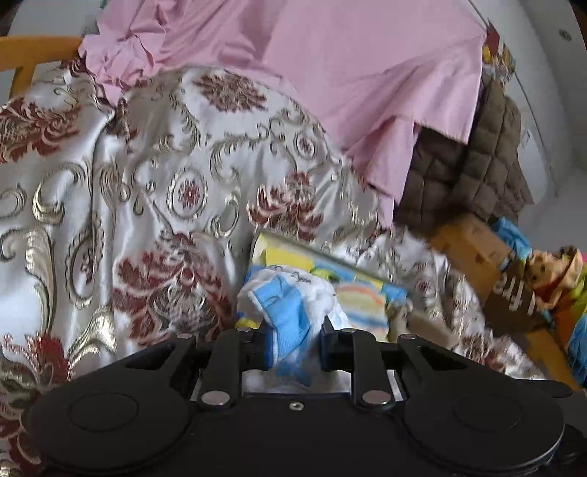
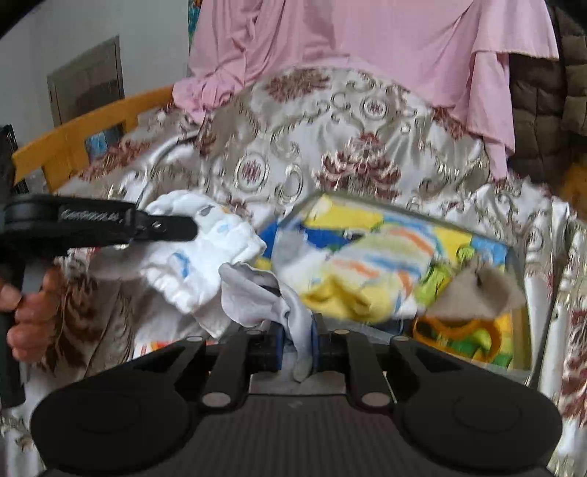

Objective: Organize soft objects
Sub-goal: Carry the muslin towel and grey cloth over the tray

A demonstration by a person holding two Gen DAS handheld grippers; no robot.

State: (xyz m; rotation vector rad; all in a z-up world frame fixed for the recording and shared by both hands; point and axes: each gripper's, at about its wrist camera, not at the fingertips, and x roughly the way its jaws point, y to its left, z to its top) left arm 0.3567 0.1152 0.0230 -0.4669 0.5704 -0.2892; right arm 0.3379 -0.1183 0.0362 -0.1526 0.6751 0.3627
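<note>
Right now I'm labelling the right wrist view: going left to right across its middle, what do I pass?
Hand → left tongs → white sock → grey sock → striped yellow cloth → patterned bedspread

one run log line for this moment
left gripper: shut on white-and-blue sock | right gripper: shut on same sock's grey end | clear bin: behind

White walls (image 2: pixel 91 33) – a grey panelled door (image 2: pixel 88 80) set in the left one. Orange wooden rail (image 2: pixel 91 128) edges furniture draped in floral satin cover (image 1: pixel 165 183). Soft daylight.
</note>
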